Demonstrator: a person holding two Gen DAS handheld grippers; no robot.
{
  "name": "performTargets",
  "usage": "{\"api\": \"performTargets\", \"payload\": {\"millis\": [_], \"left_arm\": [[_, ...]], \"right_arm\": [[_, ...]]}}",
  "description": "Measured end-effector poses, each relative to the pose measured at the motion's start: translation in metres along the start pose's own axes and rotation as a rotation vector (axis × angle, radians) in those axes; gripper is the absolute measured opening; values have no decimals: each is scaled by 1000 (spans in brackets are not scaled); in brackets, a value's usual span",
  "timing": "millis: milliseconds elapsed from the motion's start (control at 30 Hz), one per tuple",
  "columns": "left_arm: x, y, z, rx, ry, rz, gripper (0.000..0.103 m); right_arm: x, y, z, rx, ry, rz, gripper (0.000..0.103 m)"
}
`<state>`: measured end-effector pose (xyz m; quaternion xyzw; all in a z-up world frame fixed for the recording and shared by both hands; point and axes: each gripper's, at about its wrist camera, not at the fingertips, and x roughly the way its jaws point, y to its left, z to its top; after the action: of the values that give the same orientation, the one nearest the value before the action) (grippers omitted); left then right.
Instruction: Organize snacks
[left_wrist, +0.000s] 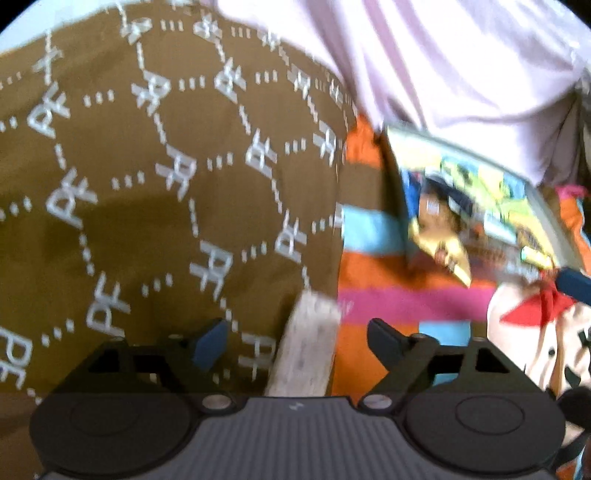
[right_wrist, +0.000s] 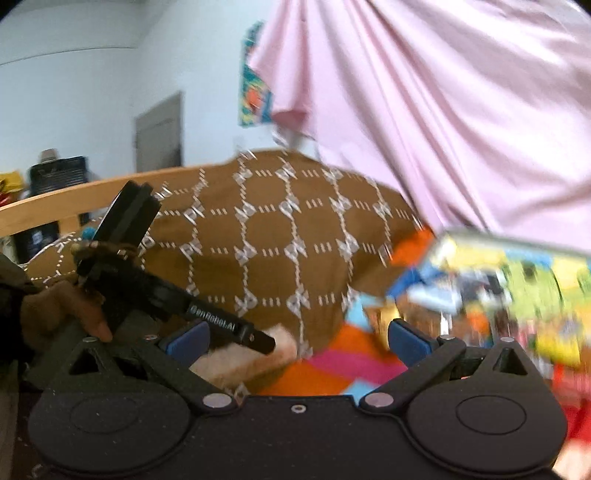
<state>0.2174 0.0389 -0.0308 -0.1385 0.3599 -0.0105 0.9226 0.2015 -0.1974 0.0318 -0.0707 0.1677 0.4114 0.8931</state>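
"PF" repeats across the brown cloth (left_wrist: 166, 206); "GenRobot.AI" marks the left tool (right_wrist: 221, 321).

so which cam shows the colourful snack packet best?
Left wrist: the snack packet is sharper there, its printed front readable as a flat shape under the pink cloth. Right wrist shows it only as a motion-blurred smear.

Brown pillow (left_wrist: 166, 184): white dotted hexagon lattice with white letter marks at the joints.
Bedsheet (left_wrist: 369, 288): blocks and stripes of orange, pink and light blue.
Hanging cloth (right_wrist: 461, 129): plain pale pink.
Snack packet (left_wrist: 476, 206): yellow, lime green and blue print, silver-grey edge; blurred.
Left gripper (left_wrist: 295, 343): black, dark blue finger pads.
Right gripper (right_wrist: 295, 341): black, blue pads.
Wall (right_wrist: 92, 74): pale blue-white.
Bed frame (right_wrist: 55, 206): light wood.
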Motion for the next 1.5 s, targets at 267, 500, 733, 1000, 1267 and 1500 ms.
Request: {"api": "performTargets", "payload": {"millis": [267, 500, 733, 1000, 1267, 1500], "left_arm": [[21, 2, 24, -97, -174, 105, 95], [45, -2, 19, -45, -257, 113, 100], [48, -8, 18, -14, -263, 95, 102], [45, -3, 15, -20, -264, 95, 102], [43, -5, 13, -29, -271, 96, 102], [35, -2, 11, -64, -261, 82, 102]], "right_arm": [[50, -87, 57, 28, -178, 68, 102], [129, -160, 69, 105, -132, 194, 102], [170, -182, 80, 125, -4, 392, 102], [194, -196, 64, 248, 148, 537, 102], [192, -213, 59, 423, 175, 619, 102], [172, -185, 64, 408, 105, 607, 102]]}}
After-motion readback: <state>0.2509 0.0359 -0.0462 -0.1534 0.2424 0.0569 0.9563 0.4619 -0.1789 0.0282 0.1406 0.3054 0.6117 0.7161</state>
